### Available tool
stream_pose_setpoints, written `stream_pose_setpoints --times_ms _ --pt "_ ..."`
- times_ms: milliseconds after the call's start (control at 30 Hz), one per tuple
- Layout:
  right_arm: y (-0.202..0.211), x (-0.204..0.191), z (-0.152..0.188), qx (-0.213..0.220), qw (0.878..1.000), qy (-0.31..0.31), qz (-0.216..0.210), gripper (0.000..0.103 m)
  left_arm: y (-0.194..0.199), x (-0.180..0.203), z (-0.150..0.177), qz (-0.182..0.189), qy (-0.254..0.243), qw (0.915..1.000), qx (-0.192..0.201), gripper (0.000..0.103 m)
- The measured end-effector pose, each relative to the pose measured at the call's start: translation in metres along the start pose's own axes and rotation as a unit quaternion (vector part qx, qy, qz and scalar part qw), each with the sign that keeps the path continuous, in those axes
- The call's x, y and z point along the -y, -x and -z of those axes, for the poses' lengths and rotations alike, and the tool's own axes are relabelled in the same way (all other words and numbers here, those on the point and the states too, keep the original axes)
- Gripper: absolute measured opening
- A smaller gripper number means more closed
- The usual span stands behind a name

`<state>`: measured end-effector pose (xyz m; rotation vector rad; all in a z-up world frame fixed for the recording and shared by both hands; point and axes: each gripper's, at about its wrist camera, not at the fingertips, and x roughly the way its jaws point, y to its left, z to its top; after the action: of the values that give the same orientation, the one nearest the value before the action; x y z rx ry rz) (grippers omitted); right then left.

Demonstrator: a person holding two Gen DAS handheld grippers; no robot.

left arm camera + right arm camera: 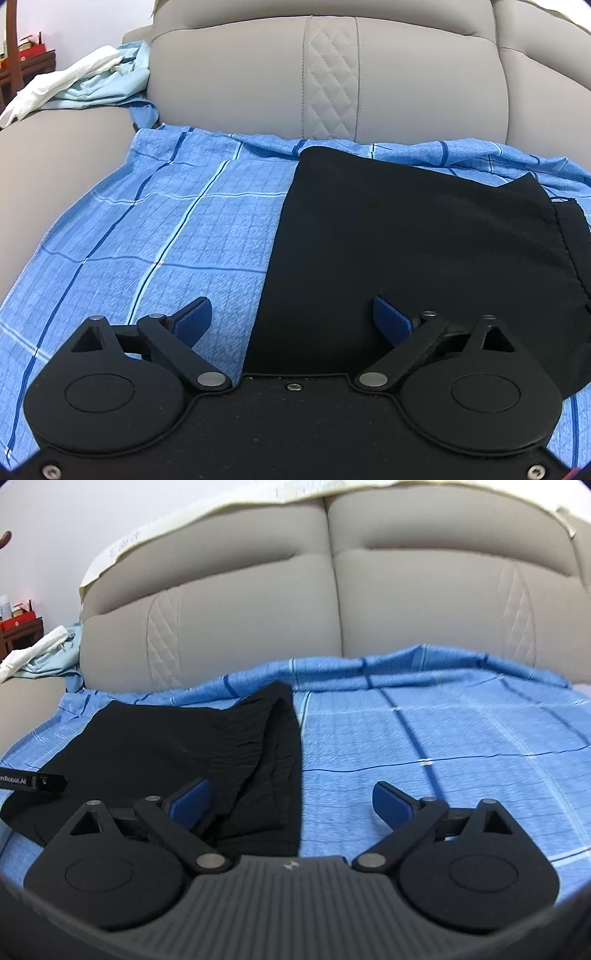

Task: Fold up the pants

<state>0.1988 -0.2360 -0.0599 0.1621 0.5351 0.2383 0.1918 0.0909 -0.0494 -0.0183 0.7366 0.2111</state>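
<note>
Both tools stand wide open and hold nothing. On the left gripper [291, 321], the two blue pads are far apart above the folded black fabric pants [406, 251]: one finger hangs over the blue checked bed sheet [166, 240], the other over the dark cloth, and neither pad presses on it. On the right gripper [291, 801], the jaws are spread equally wide, with the left pad over the wrinkled edge of the pants [177, 746] and the right pad over the sheet [443, 738]. The pants lie flat on the sheet, near the beige padded leather headboard [332, 85], and their gathered waistband is turned toward the right gripper. In the right wrist view, a part of the left gripper [37, 781] shows at the left edge, above the black cloth. Some white and light blue crumpled clothes [85, 81] lie beside the headboard, well apart from the pants.
</note>
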Motion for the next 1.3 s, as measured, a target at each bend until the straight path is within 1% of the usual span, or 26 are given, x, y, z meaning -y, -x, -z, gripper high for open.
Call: stream_pose_setpoints --times_ms 167,267,433,600,767,833,967,1100,1300 --pt "0.020 0.003 0.005 0.016 1.000 -0.006 0.006 0.102 0.011 0.003 0.009 -0.004 0.001 1.0000 -0.001 0.095" --pt "0.027 0.001 0.013 0.016 1.000 -0.015 0.002 0.103 0.021 0.005 0.018 0.001 0.005 1.0000 0.000 0.097" --pt "0.036 -0.015 0.030 0.007 1.000 -0.015 -0.002 0.103 0.043 0.009 0.037 0.020 0.019 0.9996 0.002 0.100" --pt "0.040 -0.036 0.043 0.000 1.000 0.015 -0.002 0.103 0.061 0.022 0.053 0.025 0.008 0.9996 0.008 0.103" --pt "0.040 -0.056 0.056 -0.010 0.998 0.058 0.003 0.103 0.060 0.038 0.070 0.036 -0.017 0.9991 -0.013 0.103" --pt "0.039 -0.063 0.061 -0.013 0.997 0.070 0.005 0.103 0.062 0.043 0.075 0.035 -0.019 0.9992 -0.002 0.103" --pt "0.040 -0.078 0.068 -0.007 0.994 0.106 0.014 0.103 0.061 0.047 0.077 0.039 -0.016 0.9991 -0.001 0.103" --pt "0.040 -0.083 0.071 -0.005 0.995 0.096 0.018 0.103 0.062 0.048 0.079 0.041 -0.018 0.9990 0.003 0.103" --pt "0.040 -0.086 0.071 -0.001 0.995 0.097 0.025 0.103 0.061 0.046 0.079 0.043 -0.019 0.9989 0.005 0.103"
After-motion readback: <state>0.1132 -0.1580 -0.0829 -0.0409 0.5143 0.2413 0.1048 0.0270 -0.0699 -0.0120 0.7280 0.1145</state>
